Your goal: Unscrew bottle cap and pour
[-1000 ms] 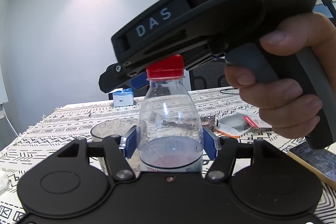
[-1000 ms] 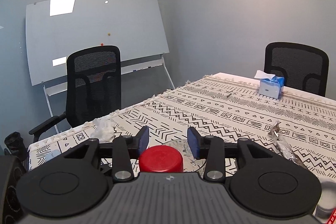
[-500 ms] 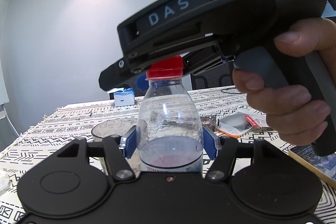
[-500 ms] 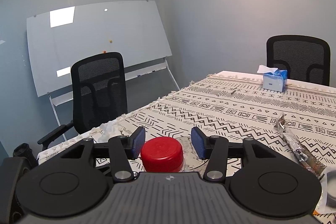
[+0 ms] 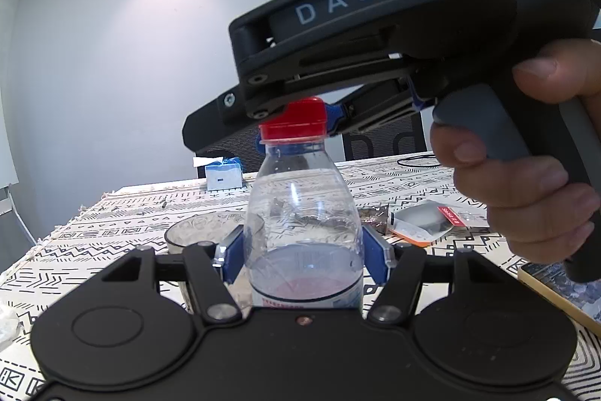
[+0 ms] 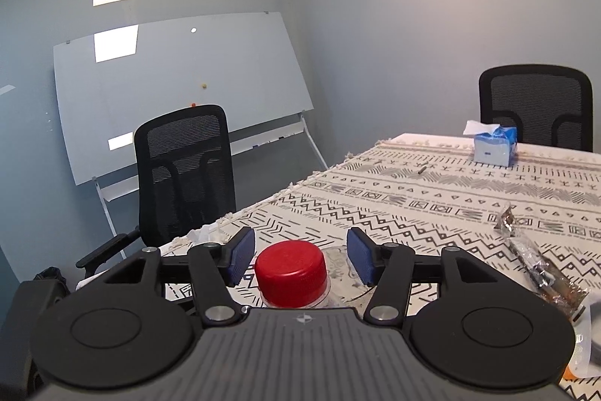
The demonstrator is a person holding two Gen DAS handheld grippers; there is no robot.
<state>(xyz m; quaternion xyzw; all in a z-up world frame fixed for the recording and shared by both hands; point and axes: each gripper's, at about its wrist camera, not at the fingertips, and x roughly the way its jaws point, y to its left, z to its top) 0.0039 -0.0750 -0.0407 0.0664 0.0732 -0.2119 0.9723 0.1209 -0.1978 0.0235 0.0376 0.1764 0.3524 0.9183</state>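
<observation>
Clear plastic bottle (image 5: 302, 235) w/ a red screw cap (image 5: 293, 119) stands upright on the black-and-white patterned tablecloth (image 5: 112, 224), some liquid low in its body. Left gripper (image 5: 302, 256) is clamped on the bottle's mid-section, blue pads (image 5: 232, 256) pressed against both sides. Right gripper (image 6: 298, 260) sits over the bottle top w/ its blue pads (image 6: 242, 260) spread either side of the cap (image 6: 291, 267), clear gaps on both sides, so jaws apart & not touching it. Cap is on the neck. In the left wrist view the right tool's black body, marked "DAS", crosses above the cap, and the person's right hand (image 5: 526, 168) wraps its grey handle.

Just behind-left of the bottle: a clear glass bowl (image 5: 203, 232). To the right, a plastic pouch w/ red label (image 5: 428, 220), and a crinkled foil wrapper (image 6: 533, 262) nearby. Farther back, a blue tissue box (image 6: 494, 147) near the table's far edge, black mesh office chair (image 6: 537, 104) behind it. Second black chair (image 6: 184, 171) at the table side, a whiteboard (image 6: 180, 93) leaning at the wall behind.
</observation>
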